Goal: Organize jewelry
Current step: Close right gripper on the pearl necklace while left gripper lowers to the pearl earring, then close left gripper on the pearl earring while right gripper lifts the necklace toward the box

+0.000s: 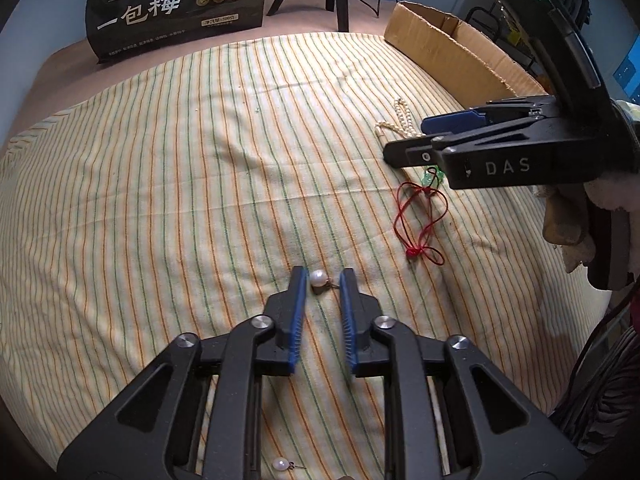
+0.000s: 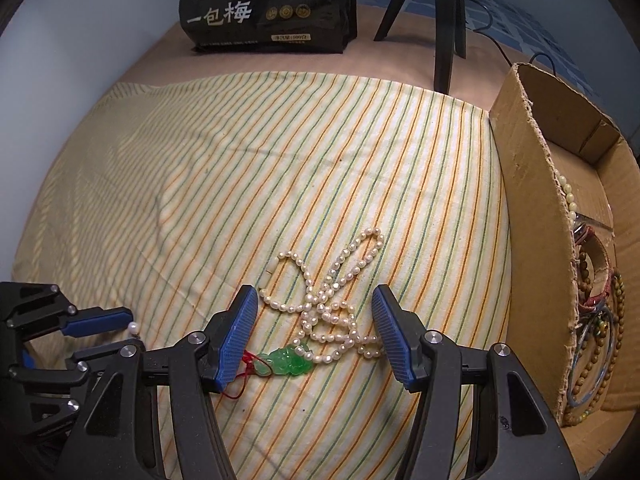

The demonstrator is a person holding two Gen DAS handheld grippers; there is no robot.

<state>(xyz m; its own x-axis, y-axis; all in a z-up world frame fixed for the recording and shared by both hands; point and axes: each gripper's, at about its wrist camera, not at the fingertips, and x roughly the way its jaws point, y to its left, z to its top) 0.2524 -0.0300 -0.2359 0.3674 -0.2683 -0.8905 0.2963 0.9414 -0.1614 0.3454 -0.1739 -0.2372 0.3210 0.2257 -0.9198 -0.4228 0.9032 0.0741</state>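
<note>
A pearl earring [image 1: 319, 279] lies on the striped cloth [image 1: 180, 168] between the tips of my left gripper [image 1: 323, 278], which is open around it. A second pearl earring [image 1: 281, 463] lies under that gripper. My right gripper [image 2: 314, 300] is open and low over a pearl necklace [image 2: 328, 300] and a green jade pendant [image 2: 289, 361] on a red cord [image 1: 420, 220]. The right gripper also shows in the left wrist view [image 1: 404, 140], above the cord. The left gripper shows in the right wrist view [image 2: 128, 330] with the pearl [image 2: 134, 326] at its tips.
A cardboard box [image 2: 532, 240] stands at the right edge of the cloth and holds several bead bracelets and bangles [image 2: 596, 340]. A black snack bag [image 2: 268, 4] and tripod legs [image 2: 444, 20] stand at the back of the table.
</note>
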